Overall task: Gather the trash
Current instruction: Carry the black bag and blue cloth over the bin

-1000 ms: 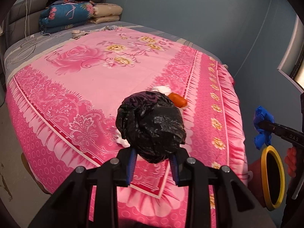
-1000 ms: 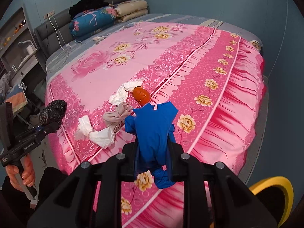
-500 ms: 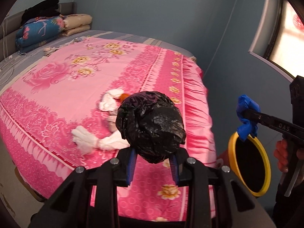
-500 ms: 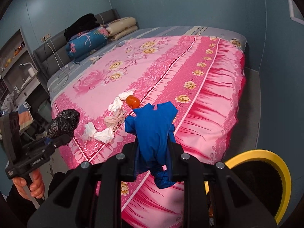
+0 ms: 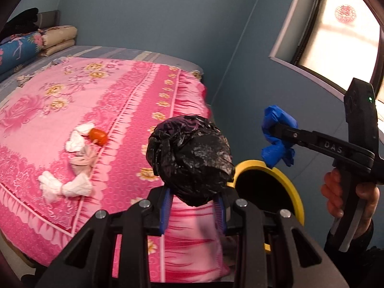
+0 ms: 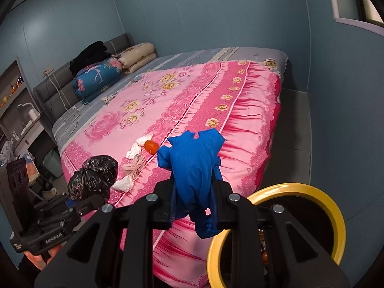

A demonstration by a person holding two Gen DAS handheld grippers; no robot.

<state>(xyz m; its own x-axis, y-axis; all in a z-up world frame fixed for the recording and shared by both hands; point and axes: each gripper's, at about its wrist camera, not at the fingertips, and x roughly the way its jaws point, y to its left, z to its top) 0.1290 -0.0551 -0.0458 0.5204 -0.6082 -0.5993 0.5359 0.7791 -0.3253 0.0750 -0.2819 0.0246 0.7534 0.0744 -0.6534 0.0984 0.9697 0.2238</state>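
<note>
Both grippers have swung off the bed edge (image 6: 252, 124) toward the yellow-rimmed bin (image 6: 336, 206). Left gripper (image 5: 193, 206) clamps a black bag wad (image 5: 192, 158), right gripper (image 6: 194, 194) pinches blue plastic (image 6: 194, 158) just above the rim; open floor beyond.

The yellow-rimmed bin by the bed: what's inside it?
The yellow-rimmed bin looks mostly dark inside. In the right wrist view a few small orange and reddish bits show low down, too small to identify. The right gripper and its blue plastic scrap cover the rest.

Both grippers (image 5: 193, 212) (image 6: 193, 202) clamped, angled down
</note>
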